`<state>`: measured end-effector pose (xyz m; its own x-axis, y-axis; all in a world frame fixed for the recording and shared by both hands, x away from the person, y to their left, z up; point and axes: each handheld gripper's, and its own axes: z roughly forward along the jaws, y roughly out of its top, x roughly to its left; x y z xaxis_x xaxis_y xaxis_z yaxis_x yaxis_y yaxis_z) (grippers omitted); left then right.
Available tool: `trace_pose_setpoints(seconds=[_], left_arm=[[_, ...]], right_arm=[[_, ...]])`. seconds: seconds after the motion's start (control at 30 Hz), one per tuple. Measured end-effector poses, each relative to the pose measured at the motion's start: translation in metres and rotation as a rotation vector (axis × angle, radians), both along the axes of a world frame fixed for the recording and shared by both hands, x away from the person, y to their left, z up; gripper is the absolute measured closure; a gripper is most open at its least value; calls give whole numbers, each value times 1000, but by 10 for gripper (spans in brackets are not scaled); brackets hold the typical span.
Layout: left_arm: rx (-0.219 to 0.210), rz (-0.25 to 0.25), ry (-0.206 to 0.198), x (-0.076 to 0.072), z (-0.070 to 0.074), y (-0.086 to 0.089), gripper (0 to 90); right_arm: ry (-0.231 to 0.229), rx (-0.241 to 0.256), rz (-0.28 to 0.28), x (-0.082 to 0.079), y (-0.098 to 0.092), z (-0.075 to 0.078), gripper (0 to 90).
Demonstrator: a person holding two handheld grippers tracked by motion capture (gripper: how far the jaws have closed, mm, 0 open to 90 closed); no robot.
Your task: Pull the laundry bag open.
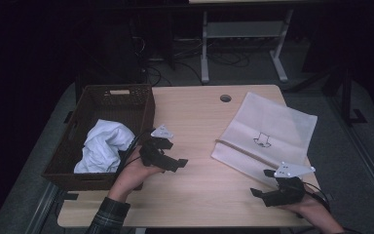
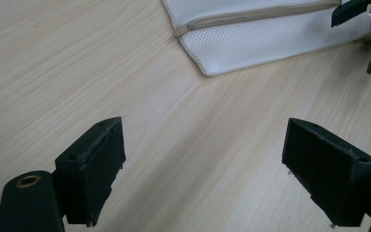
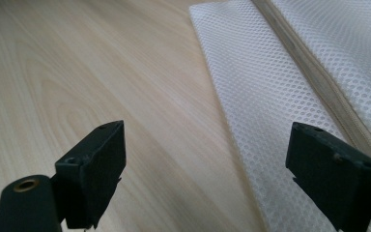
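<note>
Fig.: start of a bagging job, judged from layout. Left gripper (image 1: pixel 179 162) hovers over bare table (image 1: pixel 195 122), jaws wide apart, nothing held; basket (image 1: pixel 78 126) w/ white cloth (image 1: pixel 102 144) sits at its 9 o'clock. Right gripper (image 1: pixel 257 192), jaws also apart and empty, sits just beside the near edge of the mesh laundry bag (image 1: pixel 268 131), which lies flat at table's 3 o'clock, zipper (image 3: pixel 314 72) apparently closed. Next move likely: right pinches bag near zip pull, left braces fabric; needs a thin, low grasp.

The high view is dimly lit, its surroundings lost in darkness. Both gripper views are evenly lit; near parts are softly blurred.
</note>
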<state>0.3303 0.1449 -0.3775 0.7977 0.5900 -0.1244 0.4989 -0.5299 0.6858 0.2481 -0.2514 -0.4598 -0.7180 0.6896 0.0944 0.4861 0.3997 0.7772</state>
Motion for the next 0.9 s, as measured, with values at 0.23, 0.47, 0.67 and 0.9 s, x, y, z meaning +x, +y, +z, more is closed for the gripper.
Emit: trace_pose_setpoints(seconds=[0.23,0.47,0.67,0.9], left_arm=[[12,0,-4,5,5,3,147],[3,-3,-5,7,12,7,147],[10,4,-13,11,19,14,147],[30,18,-18,14,30,27,147]], right_arm=[[0,1,4,-2,3,-1,133],[-5,-41,24,-4,7,-2,132],[-13,-84,31,-6,11,-5,133],[-5,-83,38,-6,11,-5,131]])
